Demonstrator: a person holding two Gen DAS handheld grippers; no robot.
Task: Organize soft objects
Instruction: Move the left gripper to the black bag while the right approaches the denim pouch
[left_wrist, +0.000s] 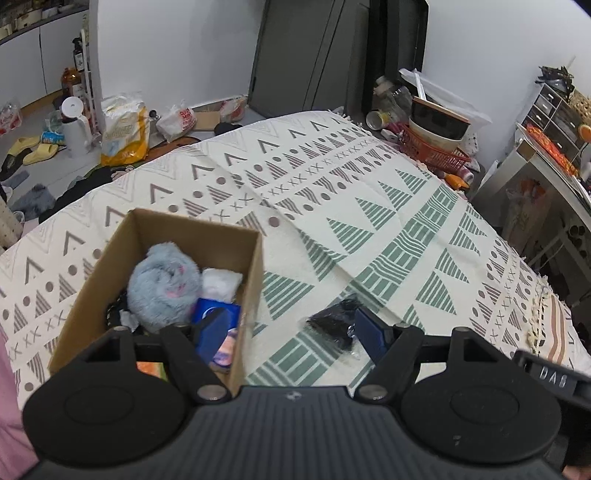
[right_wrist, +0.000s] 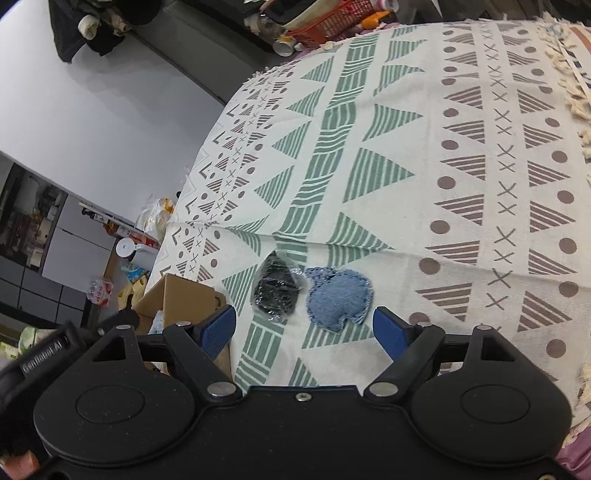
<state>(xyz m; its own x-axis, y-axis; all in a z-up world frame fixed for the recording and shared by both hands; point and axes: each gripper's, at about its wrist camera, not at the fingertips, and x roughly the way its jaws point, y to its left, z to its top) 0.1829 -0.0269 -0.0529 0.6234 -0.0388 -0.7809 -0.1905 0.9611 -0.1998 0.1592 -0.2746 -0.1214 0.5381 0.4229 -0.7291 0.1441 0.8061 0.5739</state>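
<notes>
An open cardboard box (left_wrist: 92, 284) stands on the patterned bedspread (left_wrist: 369, 206). Inside lie a fluffy grey-blue plush (left_wrist: 162, 284), a white soft piece (left_wrist: 221, 282) and a blue packet (left_wrist: 210, 310). My left gripper (left_wrist: 295, 332) is open and empty, over the box's right wall. A black item in clear wrap (left_wrist: 334, 321) lies just past its right finger. In the right wrist view the black wrapped item (right_wrist: 275, 291) lies beside a blue denim patch (right_wrist: 338, 299). My right gripper (right_wrist: 306, 328) is open and empty, just short of the two. The box (right_wrist: 177, 299) shows at its left.
An orange basket with stacked bowls (left_wrist: 436, 144) sits at the bed's far right corner. Bags, a white jug and slippers litter the floor at left (left_wrist: 74, 136). A drawer unit and desk stand at right (left_wrist: 554, 147). The bedspread's fringe edge (right_wrist: 569, 92) runs along the right.
</notes>
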